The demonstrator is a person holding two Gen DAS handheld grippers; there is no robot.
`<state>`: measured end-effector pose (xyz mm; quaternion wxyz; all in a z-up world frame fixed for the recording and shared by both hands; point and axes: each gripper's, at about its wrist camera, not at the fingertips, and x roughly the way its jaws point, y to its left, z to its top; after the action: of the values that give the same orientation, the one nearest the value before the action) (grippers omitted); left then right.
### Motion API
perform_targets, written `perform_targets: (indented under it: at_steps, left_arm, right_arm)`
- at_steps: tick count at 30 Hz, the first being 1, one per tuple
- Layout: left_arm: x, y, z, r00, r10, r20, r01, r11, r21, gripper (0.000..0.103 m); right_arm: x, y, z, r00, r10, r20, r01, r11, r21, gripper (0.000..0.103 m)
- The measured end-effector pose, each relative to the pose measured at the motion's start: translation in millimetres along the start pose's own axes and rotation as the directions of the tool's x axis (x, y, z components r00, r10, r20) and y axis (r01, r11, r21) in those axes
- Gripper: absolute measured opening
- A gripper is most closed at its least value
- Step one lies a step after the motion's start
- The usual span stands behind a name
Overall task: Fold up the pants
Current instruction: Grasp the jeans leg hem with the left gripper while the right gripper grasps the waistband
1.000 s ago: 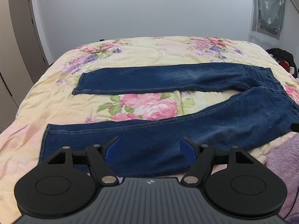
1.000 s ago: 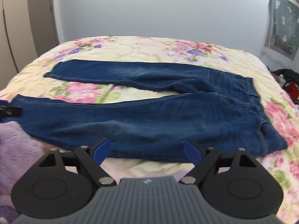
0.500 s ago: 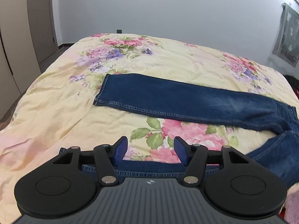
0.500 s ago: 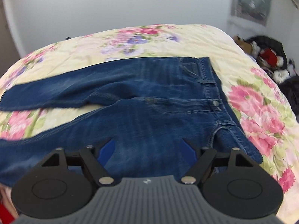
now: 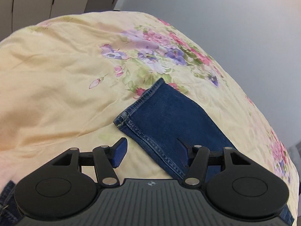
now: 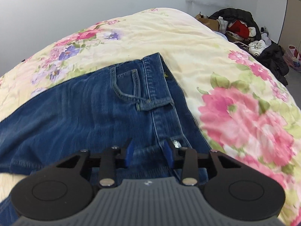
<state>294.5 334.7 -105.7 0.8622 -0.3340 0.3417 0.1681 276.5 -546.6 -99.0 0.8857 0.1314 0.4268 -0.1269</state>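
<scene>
Where half a second ago the left gripper (image 5: 151, 154) looked across the whole far leg with the near leg's edge at its fingertips, it has now dropped close over a single leg end, and the hem (image 5: 139, 101) fills the middle of its view. Its fingers stand wide apart: the left one (image 5: 119, 155) hangs over bare bedspread (image 5: 56, 86), the right one over denim, and the leg's stitched side edge runs between them toward 5 o'clock. Another scrap of denim shows at 8 o'clock under the gripper body.

Over on the other side, the right gripper (image 6: 148, 153) has also come lower and nearer the waist of the jeans (image 6: 79, 113), and its fingers have drawn much closer together than before. They stand narrow around a raised ridge of cloth beside the metal button (image 6: 176, 143), which sits just at 1 o'clock of the right finger; whether the pads already press the cloth I cannot tell.

Dark blue, faintly faded denim lies flat on the bed, with pale double stitching, a curved pocket opening (image 6: 122, 92) and a belt loop. Soft and creased, the cream bedspread carries large pink and purple flowers. At 2 o'clock beyond the bed lies a heap of dark clothes (image 6: 242, 26).
</scene>
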Motion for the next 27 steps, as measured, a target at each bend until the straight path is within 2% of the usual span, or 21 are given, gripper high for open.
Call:
perform_targets:
  at_steps: [3,6,9,11,12,14,15,16,18,21,23,24,27]
  left_arm:
    - [28.4,11.9,0.6,1.0,-0.003,-0.009,0.002,0.996,-0.088,0.067]
    - [42.7,17.2,0.0,1.0,0.008,0.012,-0.006,0.993,-0.12,0.063]
    - [46.1,20.7,2.3,0.999,0.015,0.034,-0.01,0.989,-0.147,0.044]
    - [47.3,22.8,4.3,0.999,0.03,0.04,-0.023,0.987,-0.161,0.027]
    - [48.1,22.0,5.5,0.998,0.038,0.042,-0.031,0.987,-0.158,0.024]
    - [47.1,16.7,7.4,0.997,0.065,0.052,-0.057,0.99,-0.132,0.012]
    - [46.9,13.0,7.6,0.996,0.076,0.054,-0.069,0.991,-0.115,0.01]
    - [47.7,9.4,8.1,0.995,0.084,0.054,-0.079,0.992,-0.102,0.006]
    - [50.8,2.6,8.4,0.992,0.116,0.055,-0.111,0.989,-0.094,0.005]
    - [52.4,-6.9,6.9,0.983,0.171,0.07,-0.166,0.984,-0.071,0.003]
    - [50.4,-17.4,6.5,0.973,0.211,0.091,-0.208,0.977,-0.039,0.003]
    - [46.9,-24.4,7.6,0.968,0.224,0.115,-0.223,0.975,-0.015,0.003]
    - [26.4,-50.5,18.3,0.954,0.2,0.225,-0.224,0.971,0.085,0.003]
  right_arm:
    - [18.0,-2.8,14.8,1.0,0.016,0.007,-0.016,1.0,0.001,0.033]
    - [32.5,-13.1,30.2,1.0,0.019,0.019,-0.019,0.999,0.028,0.034]
    - [47.3,-26.0,41.8,1.0,0.022,0.015,-0.023,0.998,0.066,0.034]
    - [57.3,-33.4,45.3,0.999,0.038,0.002,-0.038,0.996,0.084,0.034]
    - [61.1,-35.7,45.4,0.999,0.037,-0.001,-0.037,0.996,0.083,0.034]
    - [65.0,-41.2,44.3,1.0,0.026,0.003,-0.026,0.996,0.08,0.038]
    - [64.9,-45.5,42.7,1.0,0.029,0.01,-0.03,0.995,0.096,0.043]
    - [65.1,-49.7,41.3,0.999,0.047,0.008,-0.048,0.992,0.116,0.043]
    - [65.6,-56.0,37.4,0.996,0.093,-0.01,-0.091,0.986,0.141,0.042]
    - [63.8,-59.4,30.7,0.989,0.148,-0.016,-0.144,0.975,0.171,0.03]
    - [60.4,-55.9,29.8,0.993,0.117,-0.012,-0.114,0.982,0.148,0.002]
    - [56.5,-52.3,31.1,0.995,0.098,0.001,-0.098,0.988,0.121,0.0]
    - [36.3,-37.6,41.5,0.994,0.052,0.092,-0.055,0.998,0.033,0.0]
